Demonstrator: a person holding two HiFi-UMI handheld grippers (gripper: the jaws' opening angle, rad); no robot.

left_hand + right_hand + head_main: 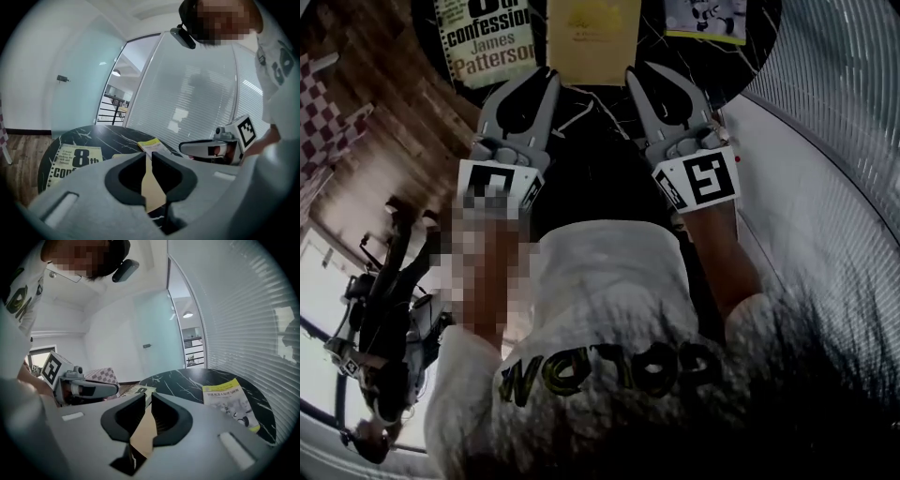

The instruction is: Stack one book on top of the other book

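Left hand-held gripper (148, 157) barely ajar, empty

Head view: high, facing steeply down onto the round black table (591, 117). Both gripper views: low, close behind their own jaws, facing level across the tabletop. All three share the tan book (592, 42).
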